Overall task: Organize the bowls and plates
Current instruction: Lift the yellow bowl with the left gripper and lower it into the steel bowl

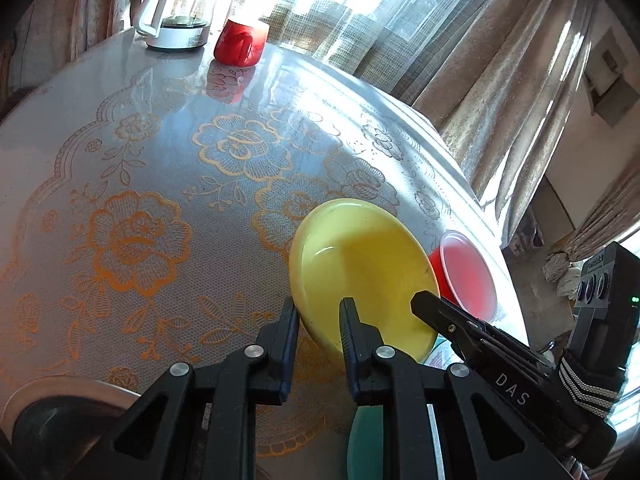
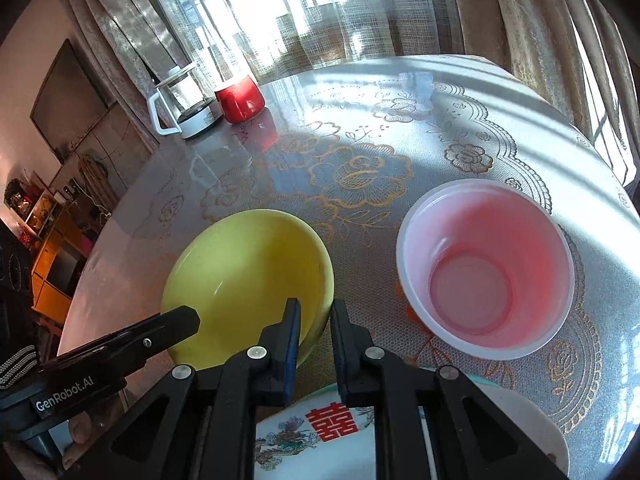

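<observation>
Left gripper (image 1: pixel 320 312) pitched steeply down, black fingers (image 1: pixel 286 334) drawn close, clamped on the near left rim of the bowl (image 1: pixel 360 264), one finger outside the wall, the other inside. Right gripper (image 2: pixel 314 316) pitched down alike, blue-padded fingers (image 2: pixel 292 336) nearly together, pinching the near right rim of the bowl, one inside, one outside. Seen across from each wrist: the other gripper's finger reaching over the bowl's rim from the opposite side. Striped strap (image 1: pixel 584 380) wrapped round the right gripper's body, beside the bowl's right.
</observation>
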The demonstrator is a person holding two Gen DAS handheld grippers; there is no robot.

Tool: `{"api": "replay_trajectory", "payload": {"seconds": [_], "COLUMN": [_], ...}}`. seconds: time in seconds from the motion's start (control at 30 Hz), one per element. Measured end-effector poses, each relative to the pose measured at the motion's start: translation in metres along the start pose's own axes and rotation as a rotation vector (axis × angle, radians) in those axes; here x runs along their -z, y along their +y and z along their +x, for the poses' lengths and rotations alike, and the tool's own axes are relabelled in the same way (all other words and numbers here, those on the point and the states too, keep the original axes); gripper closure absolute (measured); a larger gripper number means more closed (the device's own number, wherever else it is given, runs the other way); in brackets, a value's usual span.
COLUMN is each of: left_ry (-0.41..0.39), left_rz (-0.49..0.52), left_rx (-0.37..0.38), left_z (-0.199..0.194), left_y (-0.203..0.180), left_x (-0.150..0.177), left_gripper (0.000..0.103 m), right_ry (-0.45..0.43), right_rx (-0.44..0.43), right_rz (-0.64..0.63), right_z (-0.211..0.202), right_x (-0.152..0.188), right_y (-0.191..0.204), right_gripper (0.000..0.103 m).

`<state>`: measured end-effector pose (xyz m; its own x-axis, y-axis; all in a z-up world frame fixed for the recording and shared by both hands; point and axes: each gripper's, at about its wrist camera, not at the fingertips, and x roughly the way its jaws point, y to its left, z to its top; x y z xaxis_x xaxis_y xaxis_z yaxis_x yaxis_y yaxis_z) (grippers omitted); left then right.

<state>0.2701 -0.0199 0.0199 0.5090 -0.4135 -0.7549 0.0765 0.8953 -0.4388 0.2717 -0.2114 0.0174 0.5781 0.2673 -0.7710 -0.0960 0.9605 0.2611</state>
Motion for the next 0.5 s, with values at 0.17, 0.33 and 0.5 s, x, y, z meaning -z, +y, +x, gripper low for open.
{"api": "replay_trajectory", "payload": {"seconds": [0.17,0.33,0.5], "left_ry": [-0.033,-0.085,-0.15], "left_rz": [-0.003,0.015,0.038], "left_rx": [0.015,0.023,0.029], "left_z": [-0.028,-0.06,-0.096], "left_y": [0.006,0.008,0.014], "left_x": [0.016,0.034,0.055], "left_gripper": [0.083,0.083,0.083], "right_ry": [-0.032,-0.058,-0.084], "right_rx": [-0.047,-0.091,-0.149], "right_rz": [-0.009,-0.022,-0.03], "right_z": [-0.02,-0.039,-0.059], "right_x": [0.011,0.027,0.045], "right_y": [0.012,0.026,0.042], "right_gripper": [0.088,0.088,0.088]}}
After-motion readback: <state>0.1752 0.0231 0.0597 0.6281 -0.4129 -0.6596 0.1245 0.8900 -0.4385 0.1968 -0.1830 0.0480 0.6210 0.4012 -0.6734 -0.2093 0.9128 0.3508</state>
